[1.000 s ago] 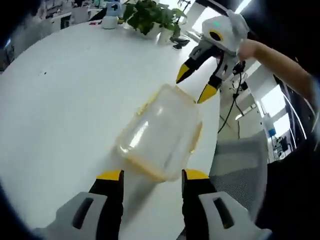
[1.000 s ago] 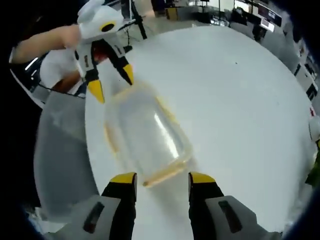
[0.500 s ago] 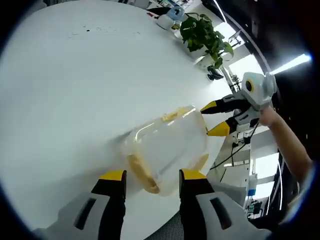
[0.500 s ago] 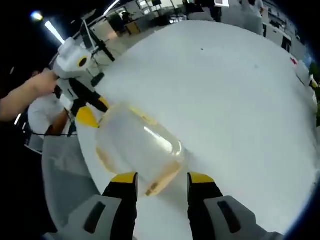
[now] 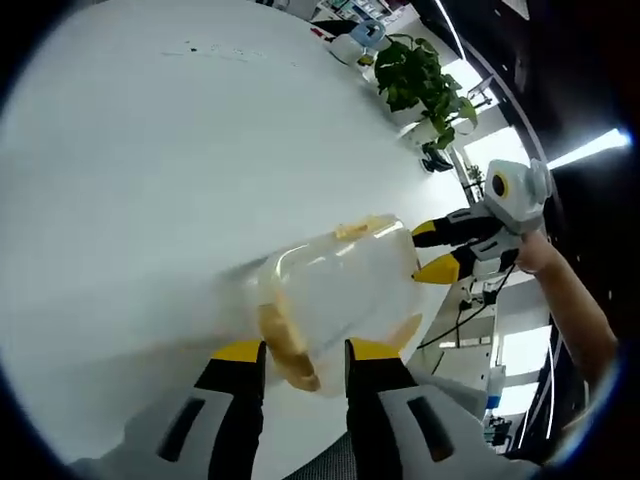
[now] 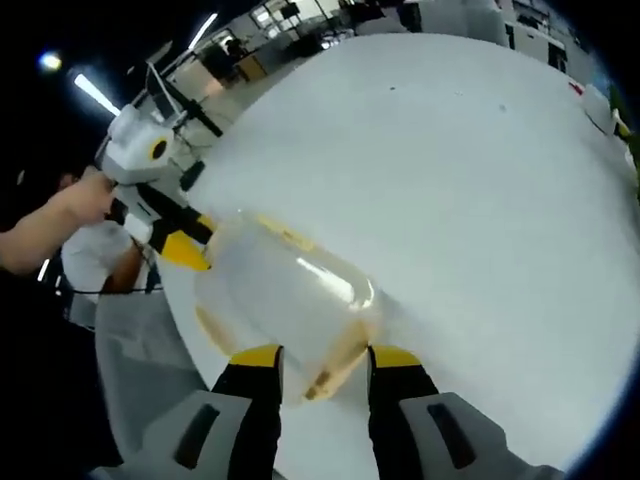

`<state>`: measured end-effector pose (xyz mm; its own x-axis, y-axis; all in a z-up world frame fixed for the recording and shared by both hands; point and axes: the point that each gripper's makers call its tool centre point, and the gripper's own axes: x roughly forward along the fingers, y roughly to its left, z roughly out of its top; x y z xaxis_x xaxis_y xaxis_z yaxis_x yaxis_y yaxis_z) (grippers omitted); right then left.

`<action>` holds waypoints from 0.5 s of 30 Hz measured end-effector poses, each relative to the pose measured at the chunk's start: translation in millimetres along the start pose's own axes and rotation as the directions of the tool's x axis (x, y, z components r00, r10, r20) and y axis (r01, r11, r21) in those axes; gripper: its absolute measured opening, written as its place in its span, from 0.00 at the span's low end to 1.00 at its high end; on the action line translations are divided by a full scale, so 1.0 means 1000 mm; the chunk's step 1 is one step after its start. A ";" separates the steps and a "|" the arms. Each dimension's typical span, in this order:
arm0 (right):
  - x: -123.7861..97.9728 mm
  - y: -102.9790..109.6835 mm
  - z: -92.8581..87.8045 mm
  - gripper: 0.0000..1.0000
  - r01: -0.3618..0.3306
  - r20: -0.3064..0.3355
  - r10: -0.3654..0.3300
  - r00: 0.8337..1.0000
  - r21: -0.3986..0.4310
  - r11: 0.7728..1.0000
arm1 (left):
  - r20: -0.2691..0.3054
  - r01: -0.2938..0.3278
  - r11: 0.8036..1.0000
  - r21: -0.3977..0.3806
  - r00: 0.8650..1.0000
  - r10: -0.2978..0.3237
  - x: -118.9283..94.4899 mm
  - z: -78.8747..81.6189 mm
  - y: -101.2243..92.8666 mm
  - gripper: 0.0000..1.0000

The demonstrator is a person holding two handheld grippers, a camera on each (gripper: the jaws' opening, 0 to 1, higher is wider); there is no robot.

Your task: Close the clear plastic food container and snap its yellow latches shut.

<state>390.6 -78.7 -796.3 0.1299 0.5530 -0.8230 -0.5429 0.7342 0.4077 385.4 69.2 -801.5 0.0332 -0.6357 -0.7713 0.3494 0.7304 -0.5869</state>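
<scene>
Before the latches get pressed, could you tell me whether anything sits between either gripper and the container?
Nothing visible does. The left gripper and right gripper each have a yellow latch end of the clear container between their jaws.

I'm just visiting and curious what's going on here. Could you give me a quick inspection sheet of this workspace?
Surface: round white table, mostly bare.
Job's things: clear plastic food container near the table edge, yellow latches at its ends.
Clutter: potted plant and small items at the far rim.
Grippers: left gripper and right gripper, one at each end of the container, jaws astride the end latches; contact unclear.
Cables: black cable hanging beyond the table.
Surroundings: office desks, ceiling lights, grey chair.
</scene>
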 end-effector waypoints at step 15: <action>0.000 0.001 -0.003 0.26 -0.020 -0.007 0.020 1.000 0.049 0.999 | 0.021 0.069 0.994 -0.081 0.997 -0.068 0.002 -0.003 0.002 0.28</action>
<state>387.3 -78.8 -797.2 0.1127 0.5646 -0.8176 -0.5038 0.7417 0.4428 383.3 69.8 -805.3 0.0289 -0.6888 -0.7244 0.2740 0.7024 -0.6569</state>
